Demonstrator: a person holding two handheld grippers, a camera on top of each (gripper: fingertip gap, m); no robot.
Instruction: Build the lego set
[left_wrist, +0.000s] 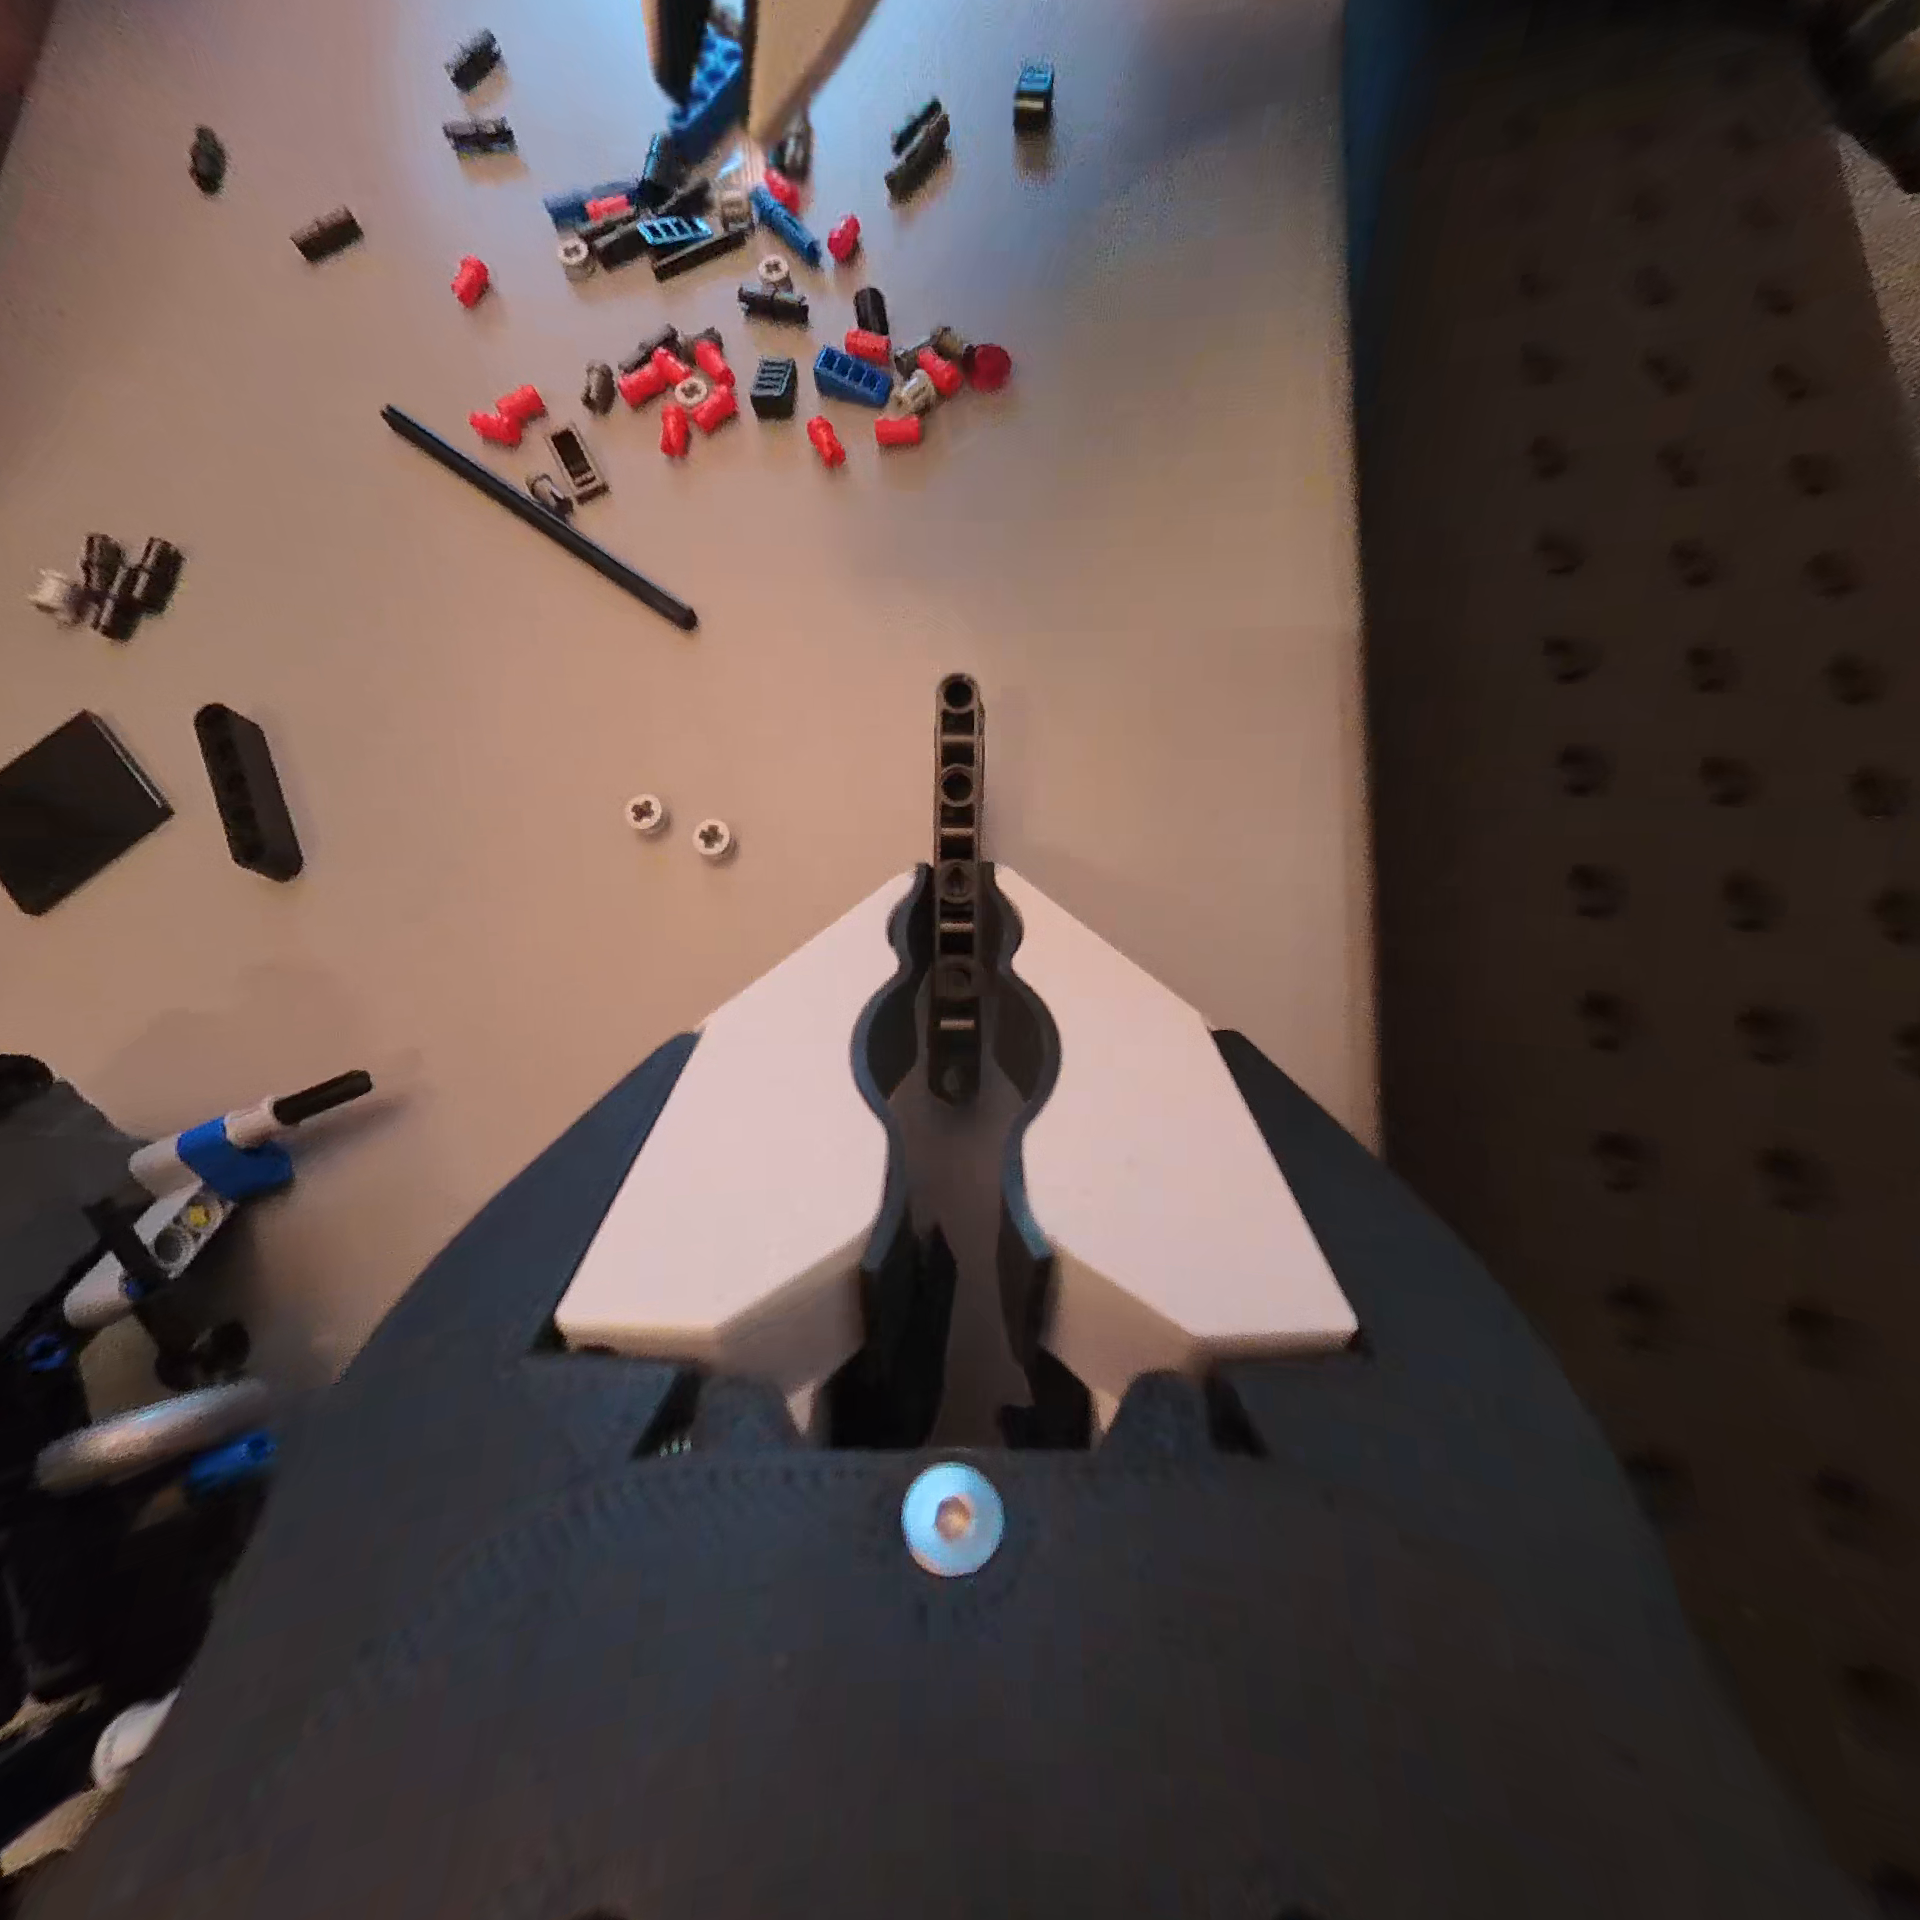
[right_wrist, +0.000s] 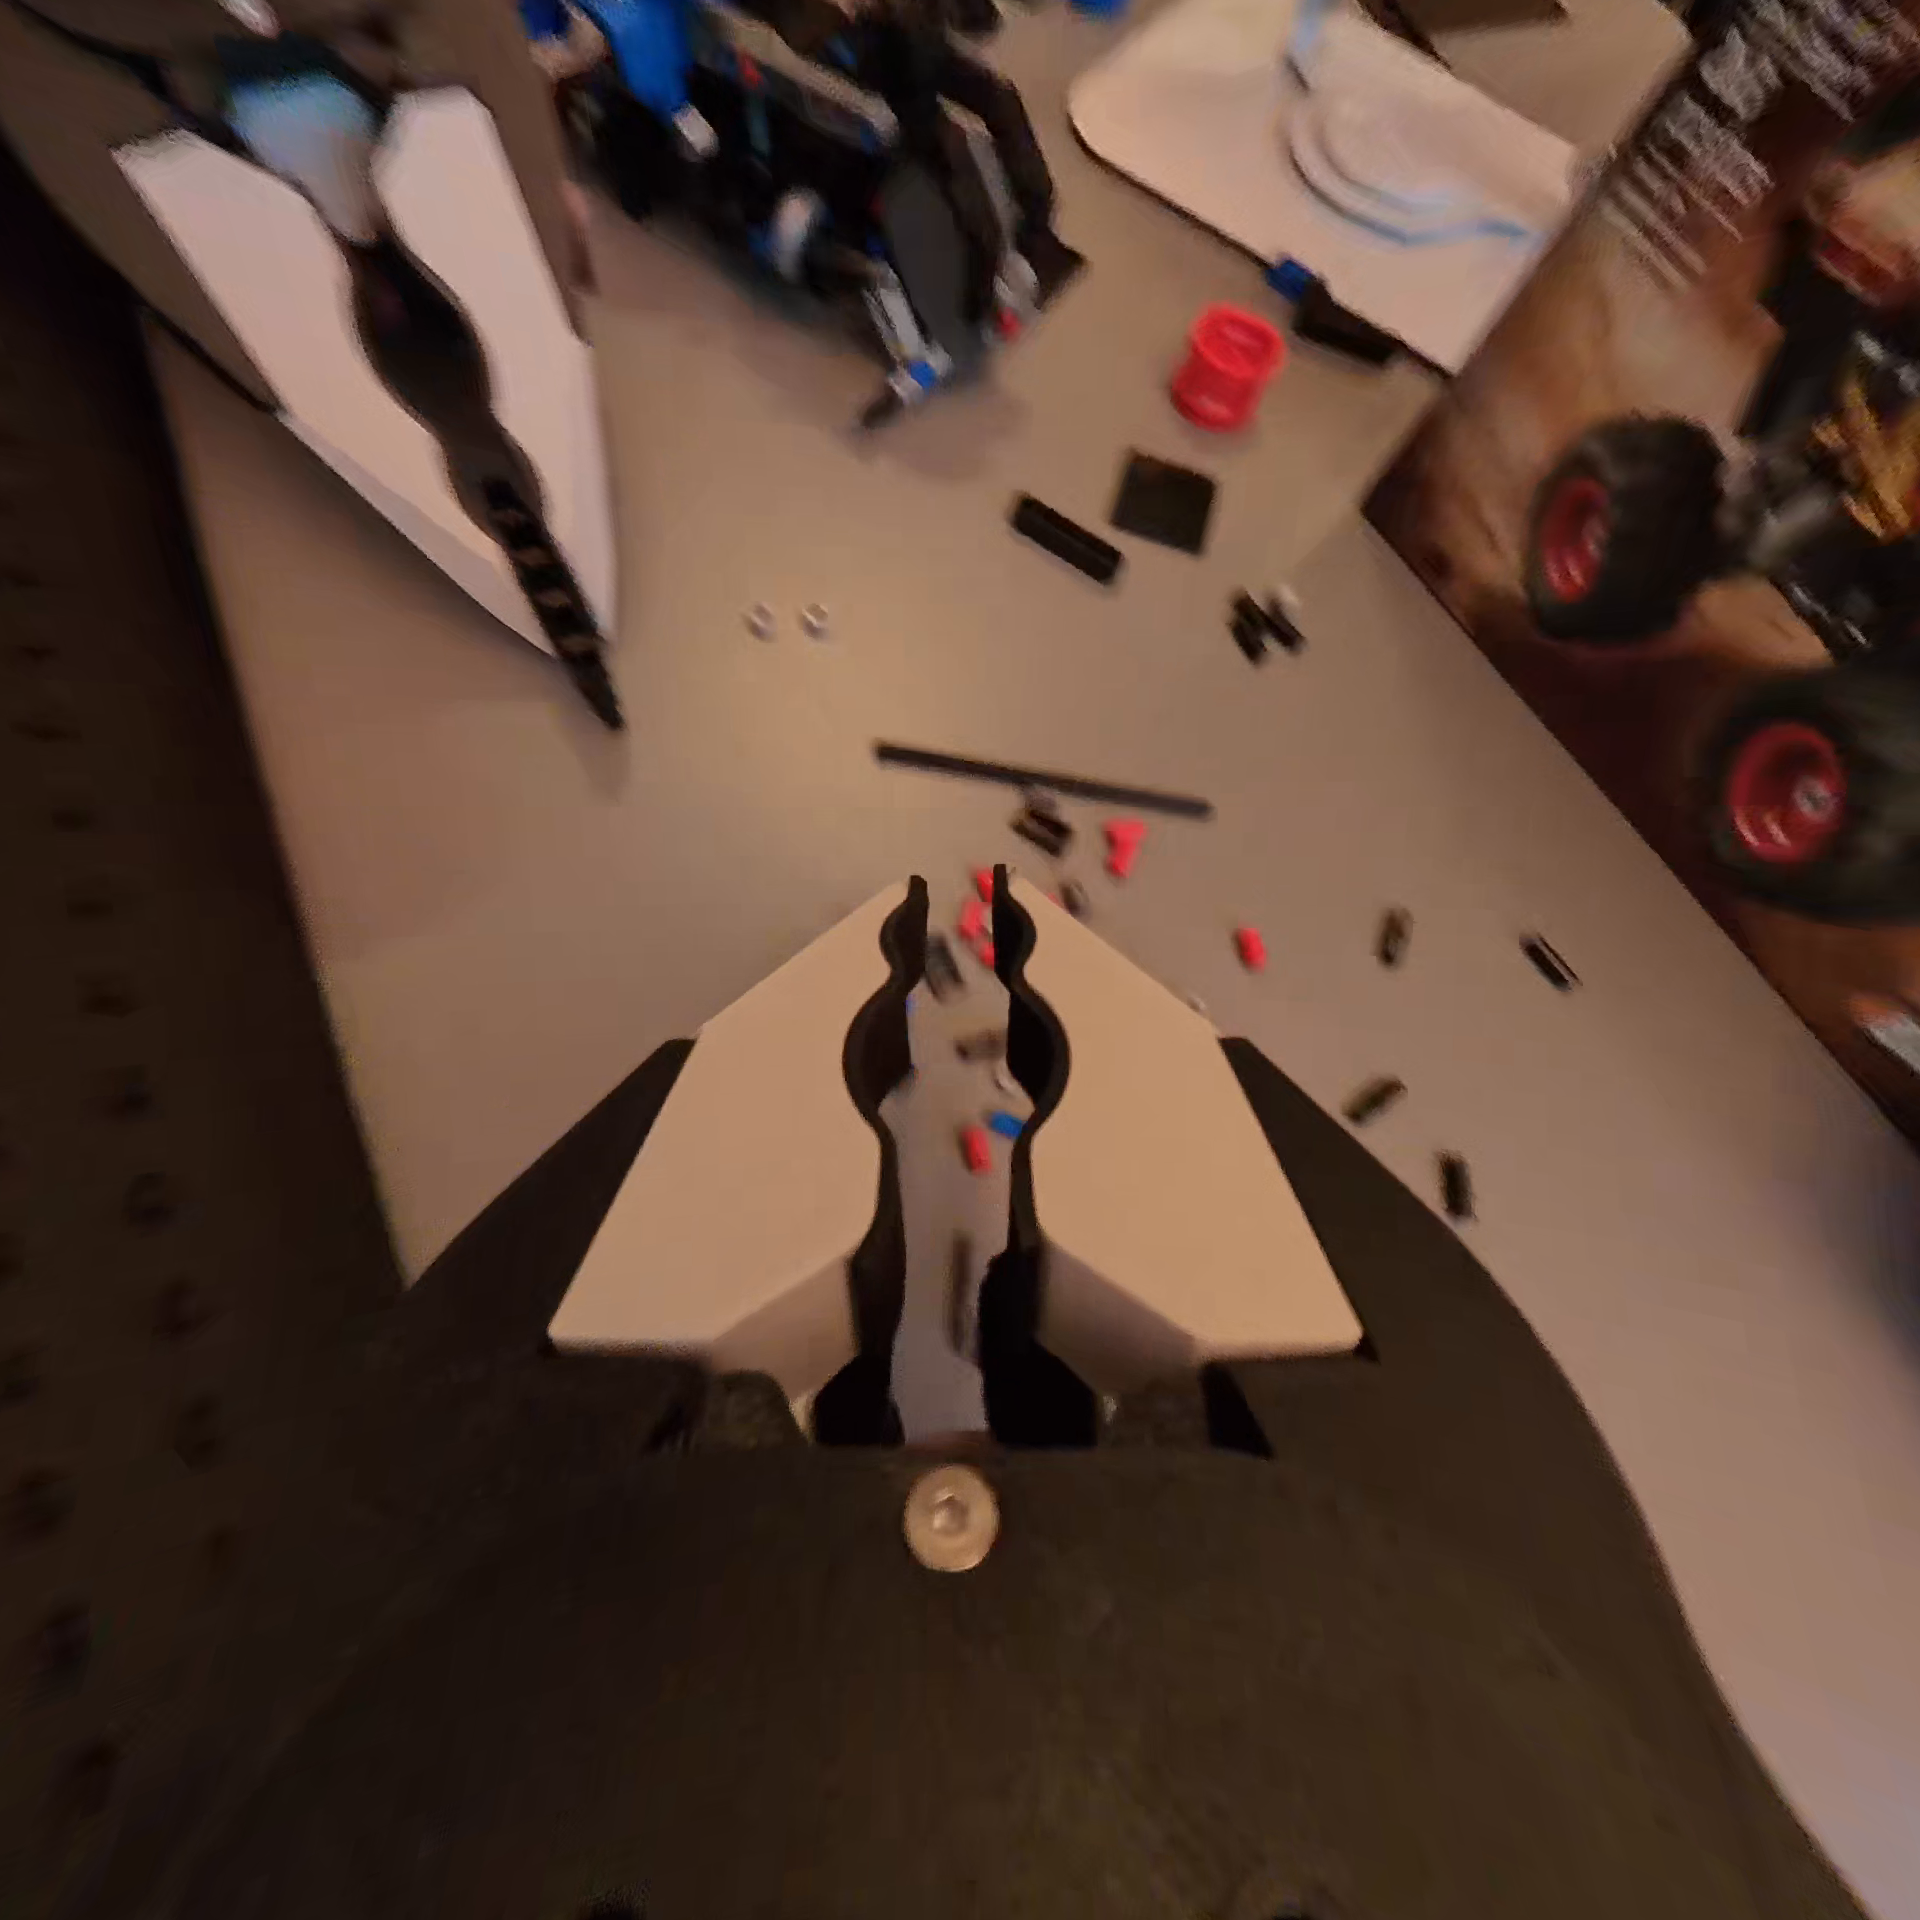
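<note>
My left gripper (left_wrist: 956, 881) is shut on a black holed beam (left_wrist: 957, 769) that sticks forward past its tips, above the tan table (left_wrist: 1091, 644). It also shows at the upper left of the right wrist view (right_wrist: 569, 623), with the beam (right_wrist: 582, 665) pointing down at the table. My right gripper (right_wrist: 956, 883) is narrowly open and empty, hovering over a scatter of small red pins (right_wrist: 975, 920), blue and black pieces. The left wrist view shows it at the top (left_wrist: 746, 120), over the same pile (left_wrist: 727, 312). The partly built black, blue and grey model (right_wrist: 831, 208) stands at the back.
A long black axle (left_wrist: 540, 520), two grey round bushes (left_wrist: 677, 826), a short black beam (left_wrist: 247, 790) and a black tile (left_wrist: 73, 810) lie loose. A red cylinder (right_wrist: 1226, 364), the set's box (right_wrist: 1714, 623) and a white plate (right_wrist: 1351, 156) are on the right. Dark patterned floor (left_wrist: 1662, 831) lies past the table edge. Left tips to right tips: about 15 cm. My right gripper's tips are some 8 cm from the long black axle (left_wrist: 540, 520). My right wrist view (right_wrist: 1035, 777) looks at it from another angle.
</note>
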